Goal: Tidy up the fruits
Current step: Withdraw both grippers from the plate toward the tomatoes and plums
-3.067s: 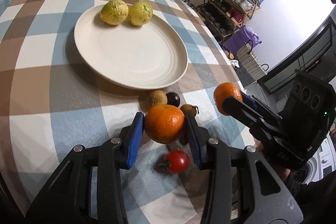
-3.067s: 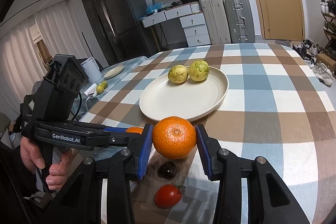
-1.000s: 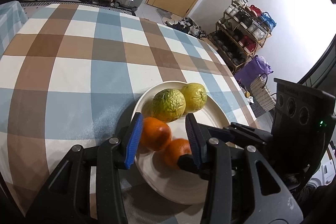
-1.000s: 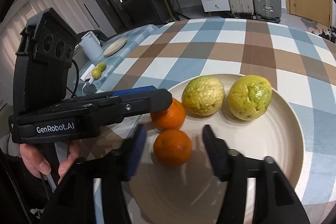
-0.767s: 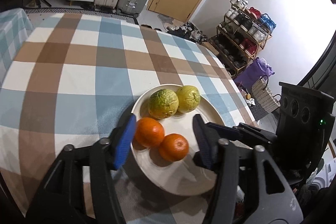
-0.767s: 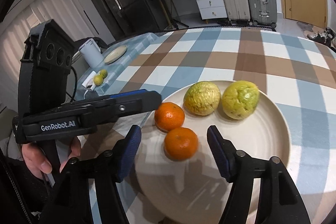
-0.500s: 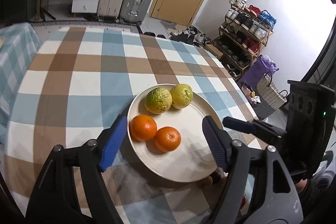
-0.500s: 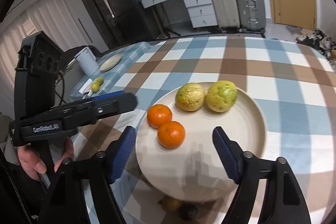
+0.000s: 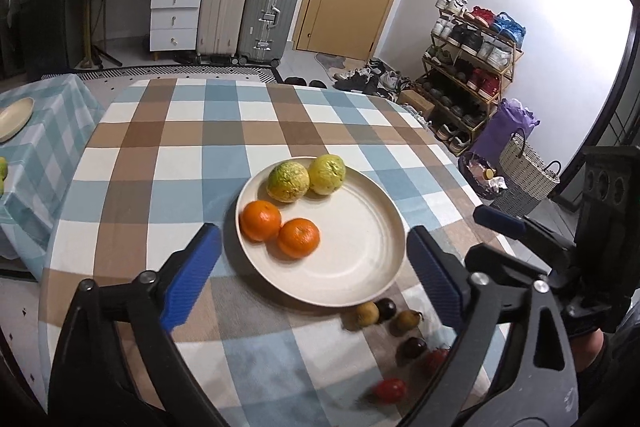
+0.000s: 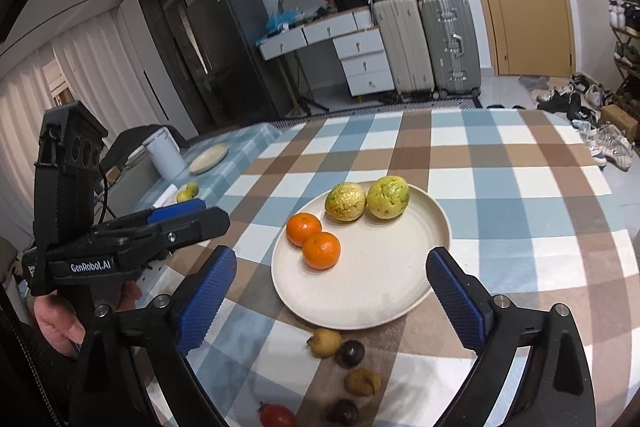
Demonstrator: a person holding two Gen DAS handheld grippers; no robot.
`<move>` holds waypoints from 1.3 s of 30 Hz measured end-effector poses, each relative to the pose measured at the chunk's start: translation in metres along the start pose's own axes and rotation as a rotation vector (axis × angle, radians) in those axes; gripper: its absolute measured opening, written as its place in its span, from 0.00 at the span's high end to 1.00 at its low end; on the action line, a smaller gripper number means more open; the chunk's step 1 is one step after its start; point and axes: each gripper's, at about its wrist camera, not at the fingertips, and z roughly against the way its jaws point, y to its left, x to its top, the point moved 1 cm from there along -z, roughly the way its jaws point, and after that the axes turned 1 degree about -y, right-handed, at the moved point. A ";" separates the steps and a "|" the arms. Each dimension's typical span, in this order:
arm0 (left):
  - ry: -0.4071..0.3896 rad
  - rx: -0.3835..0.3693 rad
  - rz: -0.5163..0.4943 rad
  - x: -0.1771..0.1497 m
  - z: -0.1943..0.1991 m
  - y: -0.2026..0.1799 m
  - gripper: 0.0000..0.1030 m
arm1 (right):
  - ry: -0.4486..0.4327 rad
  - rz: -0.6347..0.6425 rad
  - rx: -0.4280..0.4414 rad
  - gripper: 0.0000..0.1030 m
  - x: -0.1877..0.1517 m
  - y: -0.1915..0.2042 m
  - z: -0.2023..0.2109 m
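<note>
While both grippers hang above the near edge of the checked bench (image 9: 168,147), neither holds anything. The left gripper (image 9: 314,273) has its blue pads spread wide, having just been opening, and only the plate shows between them. The right gripper (image 10: 330,301) is likewise spread wide after just opening, with nothing between its pads.

The cream plate (image 10: 384,291) sits near the middle of the bench. On it lie two oranges (image 10: 321,249), touching each other at the plate's left side. Behind them, at the far rim, two yellow-green fruits (image 10: 345,201) also rest side by side and touch.

Off the plate, just beside its near edge, small fruits are scattered on the cloth: a yellowish one (image 10: 326,342), two dark round ones (image 10: 349,353), a brownish one (image 10: 362,381) and a red tomato (image 10: 277,415) nearest the camera. The left view shows another reddish piece (image 9: 435,359) behind the gripper's finger, possibly a second tomato, though it is blurred.

A hand (image 10: 60,323) grips the left gripper's handle in the right view.
</note>
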 end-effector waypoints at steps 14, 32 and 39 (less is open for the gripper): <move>-0.023 0.059 -0.010 -0.037 0.035 -0.028 0.01 | -0.076 0.021 -0.023 0.00 -0.027 0.007 0.056; 0.014 0.045 0.000 -0.097 0.033 -0.042 0.01 | -0.042 0.007 -0.074 0.00 -0.093 0.004 0.079; 0.041 0.048 -0.002 -0.118 0.022 -0.036 0.01 | 0.007 -0.028 -0.067 0.00 -0.120 -0.003 0.070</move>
